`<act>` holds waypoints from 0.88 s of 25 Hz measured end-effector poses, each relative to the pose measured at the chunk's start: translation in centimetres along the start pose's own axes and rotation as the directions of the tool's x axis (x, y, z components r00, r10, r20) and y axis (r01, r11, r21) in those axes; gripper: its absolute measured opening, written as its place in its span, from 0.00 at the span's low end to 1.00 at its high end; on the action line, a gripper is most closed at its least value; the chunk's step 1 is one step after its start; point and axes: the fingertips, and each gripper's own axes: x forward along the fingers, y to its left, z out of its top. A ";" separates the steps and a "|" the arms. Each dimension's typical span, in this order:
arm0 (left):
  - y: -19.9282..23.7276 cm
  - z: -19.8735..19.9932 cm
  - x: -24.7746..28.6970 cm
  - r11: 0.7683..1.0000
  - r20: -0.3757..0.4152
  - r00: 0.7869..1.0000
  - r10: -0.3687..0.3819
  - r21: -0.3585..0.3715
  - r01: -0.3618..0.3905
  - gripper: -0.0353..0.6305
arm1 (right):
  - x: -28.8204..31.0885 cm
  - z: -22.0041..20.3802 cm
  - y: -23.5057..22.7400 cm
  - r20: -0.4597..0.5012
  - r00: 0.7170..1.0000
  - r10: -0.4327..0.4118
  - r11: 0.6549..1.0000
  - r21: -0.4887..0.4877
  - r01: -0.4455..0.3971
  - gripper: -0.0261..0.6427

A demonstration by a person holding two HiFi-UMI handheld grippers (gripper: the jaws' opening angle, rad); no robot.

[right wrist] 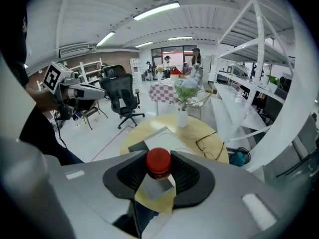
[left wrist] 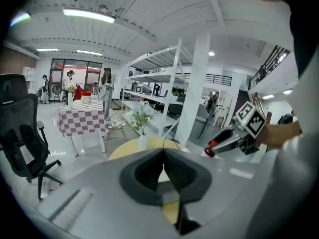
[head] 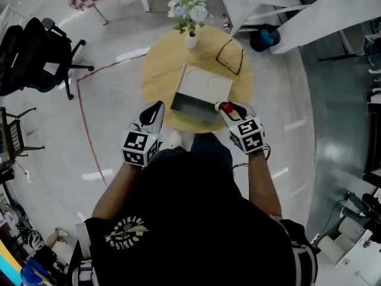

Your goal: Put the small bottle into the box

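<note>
Right tongs (right wrist: 158, 172) clamped on small bottle (right wrist: 158, 161), pads against red cap (contact readable only in right gripper view). Head view adds placement: bottle held aloft at near right corner of box (head: 201, 87) on round bench (head: 156, 70). Left tongs (left wrist: 163, 169) pressed together, empty, confirmed only by left gripper view. Glasses (head: 230, 56), flower vase (head: 190, 39) beyond box.
</note>
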 end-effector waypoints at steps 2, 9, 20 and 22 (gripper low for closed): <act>0.1 -0.1 -0.3 1.000 0.000 1.000 0.007 0.000 -0.007 0.05 | 1.7 0.0 1.2 -0.009 1.000 0.029 0.999 -0.028 -0.029 0.27; 0.5 -1.0 -1.2 0.999 -0.008 0.999 0.044 -0.020 -0.044 0.05 | 9.3 -5.3 3.5 -0.122 0.988 0.097 0.991 -0.075 -0.106 0.27; 1.5 -1.6 -2.0 0.995 -0.018 0.996 0.090 -0.031 -0.090 0.05 | 13.7 -10.1 2.6 -0.131 0.991 -0.013 0.991 -0.137 -0.006 0.27; 1.3 -1.4 -1.9 0.996 -0.015 0.997 0.082 -0.024 -0.082 0.05 | 13.5 -9.8 2.5 -0.114 0.993 -0.021 0.990 -0.144 0.004 0.29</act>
